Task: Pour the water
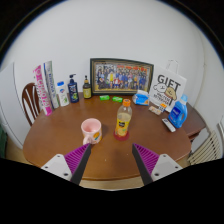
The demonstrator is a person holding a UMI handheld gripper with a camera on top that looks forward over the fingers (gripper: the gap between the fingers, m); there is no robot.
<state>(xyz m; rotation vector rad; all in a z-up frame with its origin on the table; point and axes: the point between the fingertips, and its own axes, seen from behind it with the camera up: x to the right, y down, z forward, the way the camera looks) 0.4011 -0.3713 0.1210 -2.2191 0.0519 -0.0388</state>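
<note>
Round wooden table [60,140] fills mid-frame, where an upright bottle [123,119] stands just ahead of the gripper [112,162], its fingers spread and empty, with what looks like a pink cup [91,129] left of it.

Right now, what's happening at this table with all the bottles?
A handheld gripper hangs above the near edge of a round wooden table, its pink-padded fingers open and holding nothing. Just beyond them stand a small pink cup and an orange plastic bottle with a yellow cap, side by side but apart. Nothing has been picked up or poured yet. A framed group photo leans against the wall behind.
</note>
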